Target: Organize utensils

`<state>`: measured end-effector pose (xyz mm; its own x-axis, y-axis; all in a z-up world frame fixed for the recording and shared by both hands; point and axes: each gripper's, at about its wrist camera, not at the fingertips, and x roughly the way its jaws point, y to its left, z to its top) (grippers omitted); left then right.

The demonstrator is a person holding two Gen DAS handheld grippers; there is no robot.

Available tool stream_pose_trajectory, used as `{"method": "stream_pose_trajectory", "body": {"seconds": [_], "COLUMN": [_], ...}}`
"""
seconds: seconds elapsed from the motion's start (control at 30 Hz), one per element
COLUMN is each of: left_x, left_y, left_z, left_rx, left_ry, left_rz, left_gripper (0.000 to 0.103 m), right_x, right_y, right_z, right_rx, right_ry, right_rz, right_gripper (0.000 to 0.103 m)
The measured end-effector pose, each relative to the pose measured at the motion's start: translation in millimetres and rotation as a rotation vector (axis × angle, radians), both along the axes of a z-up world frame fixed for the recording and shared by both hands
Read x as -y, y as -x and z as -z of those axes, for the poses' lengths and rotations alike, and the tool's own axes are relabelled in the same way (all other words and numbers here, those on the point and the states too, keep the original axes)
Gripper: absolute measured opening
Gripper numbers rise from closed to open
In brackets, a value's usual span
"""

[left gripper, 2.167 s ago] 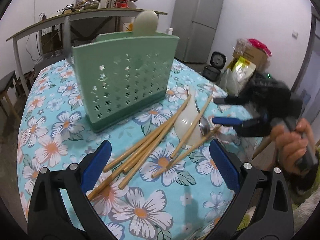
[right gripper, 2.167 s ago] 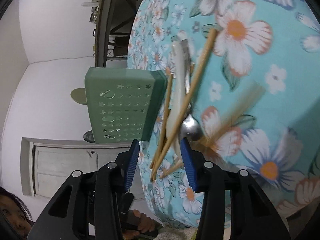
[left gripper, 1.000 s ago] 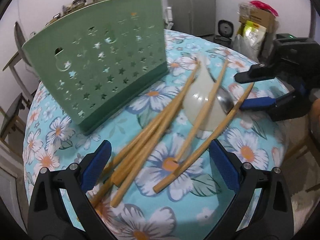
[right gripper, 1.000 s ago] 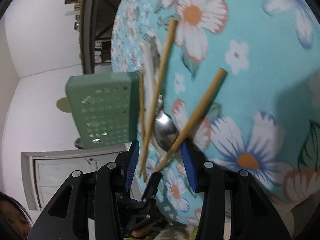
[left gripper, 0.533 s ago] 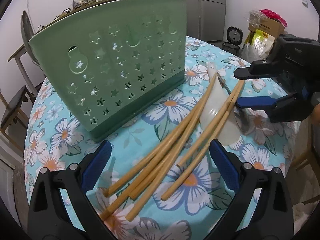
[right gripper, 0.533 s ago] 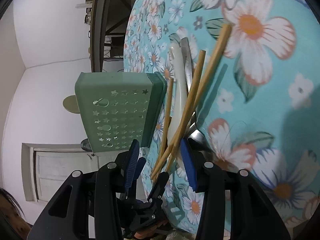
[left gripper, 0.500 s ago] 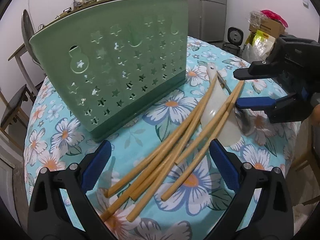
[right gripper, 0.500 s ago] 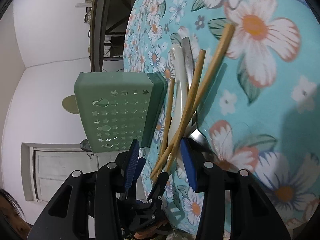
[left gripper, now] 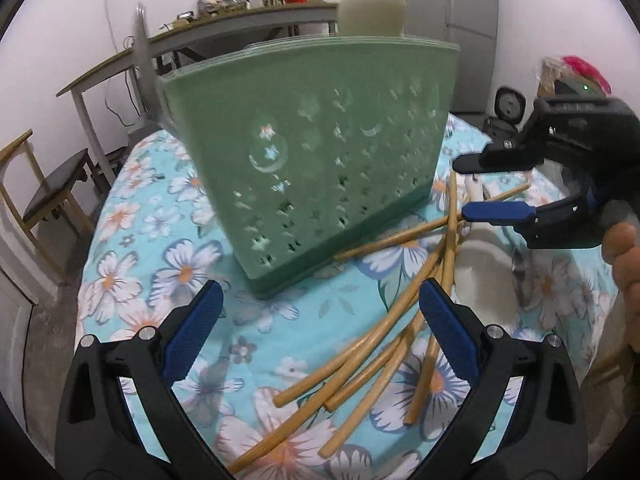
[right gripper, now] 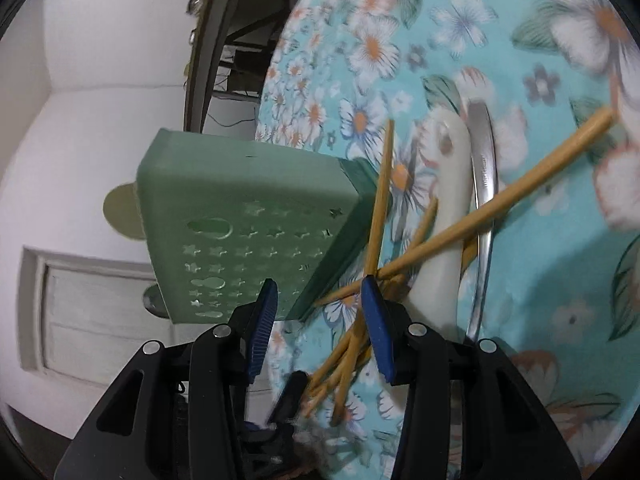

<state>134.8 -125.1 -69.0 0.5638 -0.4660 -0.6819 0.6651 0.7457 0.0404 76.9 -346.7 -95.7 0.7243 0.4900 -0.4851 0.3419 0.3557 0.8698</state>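
Note:
A green perforated utensil holder (left gripper: 312,152) stands upright on the floral tablecloth (left gripper: 168,264), with a cream round utensil head (left gripper: 372,8) sticking out of its top. Several wooden chopsticks (left gripper: 380,340) lie fanned out right of its base; one lies crossways against the holder's foot. A white spoon (left gripper: 484,276) and a metal spoon (right gripper: 484,184) lie beside them. My left gripper (left gripper: 320,332) hovers open in front of the holder, empty. My right gripper (left gripper: 460,189) is open at the holder's right corner, its lower finger among the chopsticks (right gripper: 480,208), pressing on nothing.
A person's hand (left gripper: 624,248) holds the right gripper. Behind the round table are a long cluttered bench (left gripper: 240,40), a wooden chair (left gripper: 52,188), a fridge (left gripper: 452,20) and a rice cooker (left gripper: 508,106). The table edge curves close on the near side.
The right gripper has swept towards the holder's corner, pushing the chopsticks closer to its base; one now lies crossways. The left gripper has shifted, and the holder fills more of its view.

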Motion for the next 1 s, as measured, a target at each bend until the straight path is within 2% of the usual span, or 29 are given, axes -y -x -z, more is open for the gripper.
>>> {"method": "stream_pose_trajectory", "body": {"seconds": [0.1,0.27,0.5,0.6,0.87,1.0], "left_x": [-6.4,-5.8,3.7,3.0,-0.6,1.1], "left_y": [4.5,17.0,33.7,38.5,51.3,58.6], "left_z": [-9.1,-15.7,-14.8,-14.5,-14.8,-13.0], "left_rx": [0.006,0.017,0.014,0.015,0.007,0.003], "left_ry": [0.039,0.068,0.069,0.066,0.078,0.077], "left_rz": [0.015,0.072,0.134,0.146,0.173,0.203], "left_gripper": [0.095,0.095,0.095,0.095,0.095,0.095], "right_x": [1.8,11.9,11.4,6.4,-9.6,-14.5], "right_y": [8.7,41.6,83.2,88.3,63.0,56.4], "right_z": [-13.3,-27.9,-5.3,1.6,0.0,0.3], "right_rx": [0.000,0.017,-0.069,-0.087,-0.162,-0.184], "right_ry": [0.082,0.129,0.111,0.113,0.248,0.283], "right_rz": [-0.013,0.008,0.025,0.020,-0.022,-0.021], "right_gripper": [0.043,0.043,0.043,0.043,0.043,0.043]}}
